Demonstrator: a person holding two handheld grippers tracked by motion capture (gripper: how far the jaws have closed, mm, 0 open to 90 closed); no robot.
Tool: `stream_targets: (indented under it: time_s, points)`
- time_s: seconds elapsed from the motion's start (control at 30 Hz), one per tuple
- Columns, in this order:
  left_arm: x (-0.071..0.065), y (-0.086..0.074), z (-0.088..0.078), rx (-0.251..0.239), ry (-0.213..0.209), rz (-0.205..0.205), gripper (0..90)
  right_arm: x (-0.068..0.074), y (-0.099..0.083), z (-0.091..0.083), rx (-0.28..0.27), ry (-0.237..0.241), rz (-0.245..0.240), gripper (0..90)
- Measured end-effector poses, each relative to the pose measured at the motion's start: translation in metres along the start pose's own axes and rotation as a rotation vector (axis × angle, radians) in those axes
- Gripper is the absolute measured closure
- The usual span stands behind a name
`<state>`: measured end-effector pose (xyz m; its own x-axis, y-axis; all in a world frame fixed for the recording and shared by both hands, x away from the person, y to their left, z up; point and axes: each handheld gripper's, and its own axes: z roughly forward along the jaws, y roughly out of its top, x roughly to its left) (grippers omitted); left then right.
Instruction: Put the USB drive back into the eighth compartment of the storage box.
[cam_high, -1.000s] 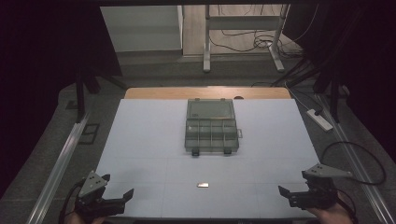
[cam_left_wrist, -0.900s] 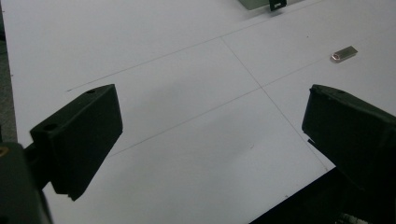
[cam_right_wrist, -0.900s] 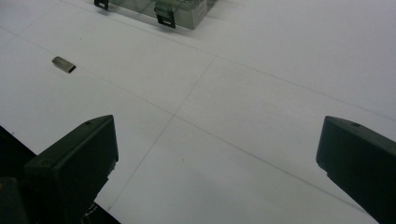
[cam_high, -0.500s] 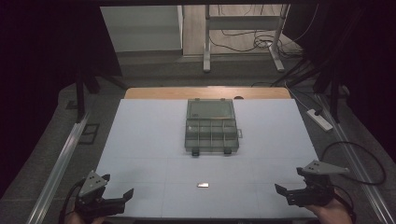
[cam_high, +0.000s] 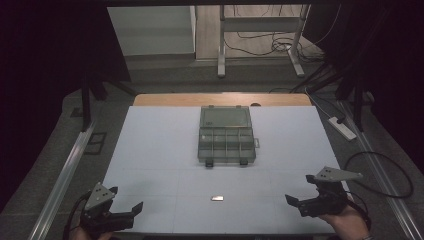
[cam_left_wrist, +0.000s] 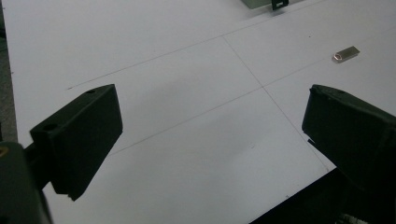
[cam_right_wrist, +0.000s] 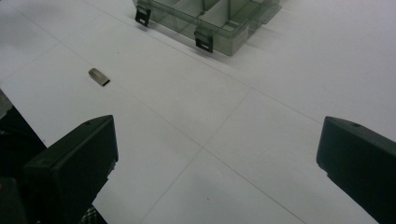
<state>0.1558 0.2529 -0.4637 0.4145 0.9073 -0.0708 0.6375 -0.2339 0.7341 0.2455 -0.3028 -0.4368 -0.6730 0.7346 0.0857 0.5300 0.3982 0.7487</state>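
Your left gripper (cam_high: 131, 209) sat at the near left corner of the white table (cam_high: 150, 150), its jaws spread wide with nothing between them; in the left gripper view (cam_left_wrist: 210, 135) bare tabletop showed across the gap. Your right gripper (cam_high: 300, 192) hung over the near right corner, held in your hand (cam_high: 345, 222), its jaws likewise spread apart and empty, as the right gripper view (cam_right_wrist: 217, 163) confirmed. The small metal piece (cam_high: 217, 198) lay flat on the table near the front edge, roughly midway between the two grippers and well apart from both; it appeared toward the upper right in the left gripper view (cam_left_wrist: 346, 53) and toward the upper left in the right gripper view (cam_right_wrist: 99, 77). Beyond it, at the middle of the table, the clear compartment box (cam_high: 227, 145) stood with its lid (cam_high: 225, 117) open, its two black latches facing you (cam_right_wrist: 204, 42).
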Motion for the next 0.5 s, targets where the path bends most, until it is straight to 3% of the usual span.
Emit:
stream_targets:
  time_s: [0.5]
  points:
    - [0.000, 0.000, 0.000, 0.001, 0.001, 0.000, 5.2, 0.004, 0.008, 0.013, 0.016, 0.042, -0.007, 0.0]
